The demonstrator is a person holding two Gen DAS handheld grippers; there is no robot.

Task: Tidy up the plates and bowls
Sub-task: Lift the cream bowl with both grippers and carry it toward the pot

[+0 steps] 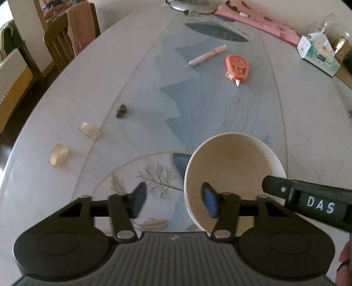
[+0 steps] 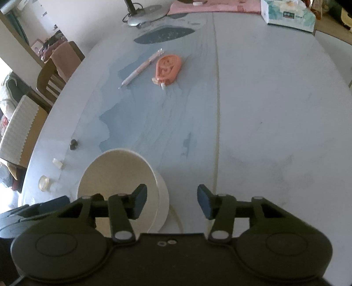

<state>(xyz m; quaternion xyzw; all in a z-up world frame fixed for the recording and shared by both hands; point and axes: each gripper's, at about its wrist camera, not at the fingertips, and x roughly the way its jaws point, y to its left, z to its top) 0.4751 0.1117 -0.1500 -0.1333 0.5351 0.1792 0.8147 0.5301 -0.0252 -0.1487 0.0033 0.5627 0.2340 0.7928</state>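
Note:
A cream bowl [image 1: 233,171] stands at the near side of the table, partly over a clear plate with a twig pattern [image 1: 151,176]. My left gripper [image 1: 173,199] straddles the bowl's left wall, one finger inside and one outside, with the pads apart from the wall. My right gripper [image 2: 171,202] straddles the bowl's [image 2: 118,176] right wall the same way, with a gap on both sides. In the left wrist view one finger [image 1: 272,184] of the right gripper reaches over the bowl's right rim. The plate hardly shows in the right wrist view.
A pink pen [image 1: 205,56] and an orange correction-tape dispenser [image 1: 237,67] lie mid-table. Two small cream rolls [image 1: 89,131] [image 1: 58,155] and a dark lump [image 1: 122,111] sit to the left. A tissue box [image 1: 319,55], pink cloth [image 1: 259,22] and lamp base [image 2: 147,13] line the far edge. Chairs [image 1: 63,37] stand beyond.

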